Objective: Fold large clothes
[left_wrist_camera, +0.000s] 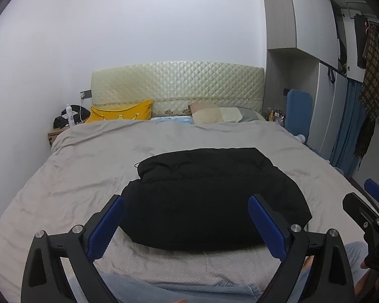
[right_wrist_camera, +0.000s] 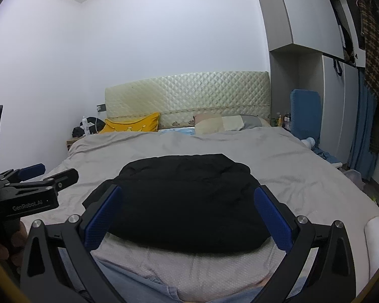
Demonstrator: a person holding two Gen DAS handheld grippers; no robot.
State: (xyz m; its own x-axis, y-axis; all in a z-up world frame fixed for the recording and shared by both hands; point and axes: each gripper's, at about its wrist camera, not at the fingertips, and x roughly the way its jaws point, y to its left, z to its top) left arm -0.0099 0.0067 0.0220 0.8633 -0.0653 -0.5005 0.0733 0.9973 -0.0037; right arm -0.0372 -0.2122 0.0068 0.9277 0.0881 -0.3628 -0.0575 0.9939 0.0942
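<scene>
Left gripper (left_wrist_camera: 187,223) spread wide, blue pads empty, hovering above near edge of black jacket (left_wrist_camera: 209,197). Right gripper (right_wrist_camera: 188,218) likewise spread, holding nothing.

Jacket lies folded in puffy bundle, centre-low in both frames, on grey bedcover (left_wrist_camera: 88,161). No containers in view.

Yellow pillow (left_wrist_camera: 121,113) and patchwork pillow (left_wrist_camera: 216,115) in mid-frame against quilted headboard (left_wrist_camera: 176,83).

Wardrobe (left_wrist_camera: 305,25) with hanging clothes cut off at right frame edge. Bedside clutter at mid-left too small to identify. Person's legs partly hidden at bottom.
</scene>
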